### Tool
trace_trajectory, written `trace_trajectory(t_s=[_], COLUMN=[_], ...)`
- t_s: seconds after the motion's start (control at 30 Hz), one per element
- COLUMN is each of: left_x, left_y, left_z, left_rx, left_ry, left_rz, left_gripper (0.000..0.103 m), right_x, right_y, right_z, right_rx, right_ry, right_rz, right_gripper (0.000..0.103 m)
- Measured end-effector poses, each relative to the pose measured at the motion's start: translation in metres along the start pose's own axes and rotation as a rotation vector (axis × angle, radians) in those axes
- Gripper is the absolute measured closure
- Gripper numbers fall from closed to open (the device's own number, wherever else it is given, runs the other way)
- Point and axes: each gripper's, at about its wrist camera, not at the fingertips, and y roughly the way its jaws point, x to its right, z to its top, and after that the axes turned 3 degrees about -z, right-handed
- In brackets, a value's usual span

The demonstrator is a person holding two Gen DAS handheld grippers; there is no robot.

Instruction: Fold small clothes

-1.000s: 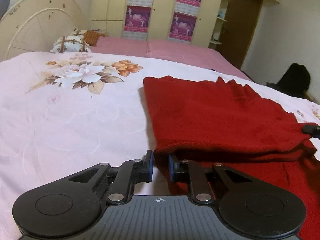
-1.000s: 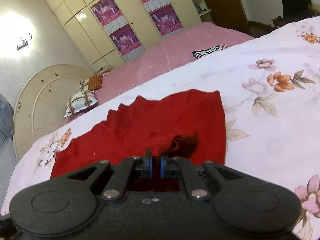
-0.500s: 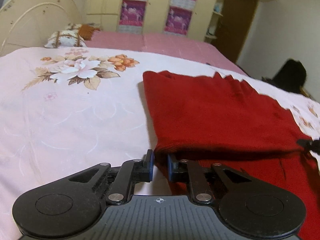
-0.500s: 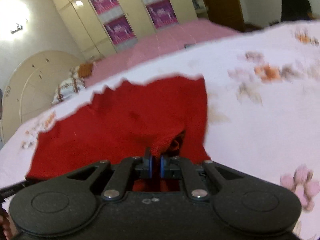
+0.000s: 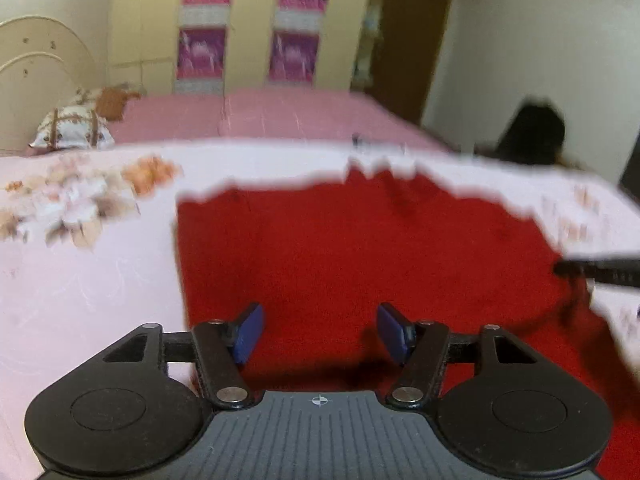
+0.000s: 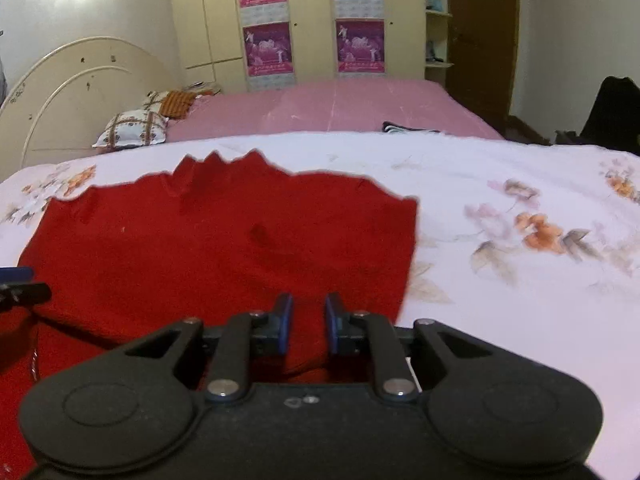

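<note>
Left wrist view: the left gripper point(image 5: 319, 332) hangs low over the red garment point(image 5: 360, 256), its blue-padded fingers point(image 5: 249, 333) spread wide with only red cloth showing between them and nothing held. The garment lies flat on the floral bedspread point(image 5: 80, 280), its far edge jagged against the white cloth; this view is smeared by motion blur, so finer cloth detail cannot be read. At the right edge of that view a dark bar of the right gripper point(image 5: 600, 272) reaches in over the garment's right side. Right wrist view: the right gripper point(image 6: 307, 330) sits at the near right part of the garment point(image 6: 224, 248), fingers parted by a narrow gap; red cloth fills the gap, but the pads point(image 6: 285, 326) are not pressed onto it. The garment's right edge runs straight, with bare floral bedspread point(image 6: 520, 280) beside it. Behind the spread lies a pink sheet point(image 6: 340, 108), with patterned pillows point(image 6: 132, 132) against a cream headboard point(image 6: 72, 92), and a wardrobe point(image 6: 312, 20) bearing purple posters stands at the back wall.
</note>
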Motion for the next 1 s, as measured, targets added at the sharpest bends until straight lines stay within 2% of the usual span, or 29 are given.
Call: trace_trajectory(t_s=[0.03, 0.07, 0.13, 0.23, 0.27, 0.3, 0.37, 0.4, 0.43, 0.47, 0.5, 0.57, 0.63, 0.7, 0.8, 0.87, 0.9, 1.0], left_x=[-0.004, -0.01, -0.017, -0.034, -0.037, -0.037, -0.032, -0.031, -0.035, -0.037, -0.036, -0.028, -0.023, -0.014, 0.004, 0.012, 0.014, 0.017], left_y=[0.003, 0.009, 0.025, 0.072, 0.071, 0.071, 0.063, 0.066, 0.075, 0.081, 0.082, 0.074, 0.054, 0.035, 0.024, 0.032, 0.03, 0.019], left_z=[0.008, 0.017, 0.032, 0.038, 0.038, 0.043, 0.048, 0.048, 0.047, 0.045, 0.045, 0.052, 0.052, 0.043, 0.02, 0.004, -0.003, -0.005], left_rx=[0.017, 0.018, 0.019, -0.108, -0.077, -0.091, -0.042, -0.044, -0.082, -0.09, -0.078, -0.069, -0.012, 0.008, -0.005, -0.073, -0.056, -0.056], left_ry=[-0.01, -0.013, 0.008, 0.023, 0.033, 0.032, 0.074, 0.078, 0.068, 0.074, 0.092, 0.088, 0.07, 0.051, 0.062, 0.101, 0.129, 0.163], left_rz=[0.009, 0.02, 0.03, 0.069, 0.064, 0.062, 0.082, 0.096, 0.104, 0.104, 0.106, 0.118, 0.083, 0.041, 0.006, 0.044, 0.054, 0.079], left_gripper=[0.04, 0.04, 0.04, 0.04, 0.04, 0.04, 0.04, 0.04, 0.04, 0.035, 0.034, 0.034, 0.034, 0.034, 0.034, 0.034, 0.034, 0.034], right_x=[0.002, 0.005, 0.005, 0.002, 0.001, 0.001, 0.003, 0.005, 0.006, 0.007, 0.007, 0.006, 0.009, 0.01, 0.002, -0.01, -0.013, -0.012], right_y=[-0.005, -0.006, 0.004, 0.036, 0.037, 0.036, 0.026, 0.02, 0.02, 0.027, 0.037, 0.036, 0.024, 0.003, -0.011, -0.005, 0.003, -0.01], right_z=[0.003, 0.006, 0.012, 0.009, 0.008, 0.01, 0.014, 0.014, 0.013, 0.012, 0.009, 0.008, 0.012, 0.01, -0.001, -0.012, -0.017, -0.022], right_rx=[0.04, 0.075, 0.072, -0.006, 0.021, 0.014, 0.04, 0.076, 0.087, 0.054, 0.011, 0.026, 0.045, 0.1, 0.096, 0.049, 0.01, 0.023], right_ry=[0.007, 0.026, 0.032, -0.014, -0.015, -0.016, 0.002, 0.007, 0.007, -0.003, -0.016, -0.031, -0.002, 0.009, -0.026, -0.104, -0.136, -0.144], right_rz=[0.009, 0.04, 0.059, 0.021, 0.024, 0.025, 0.04, 0.046, 0.052, 0.041, 0.021, 0.02, 0.028, 0.051, 0.099, 0.081, 0.054, 0.031], right_gripper=[0.081, 0.081, 0.081, 0.084, 0.084, 0.085, 0.081, 0.08, 0.078, 0.08, 0.08, 0.08, 0.079, 0.076, 0.075, 0.072, 0.072, 0.072])
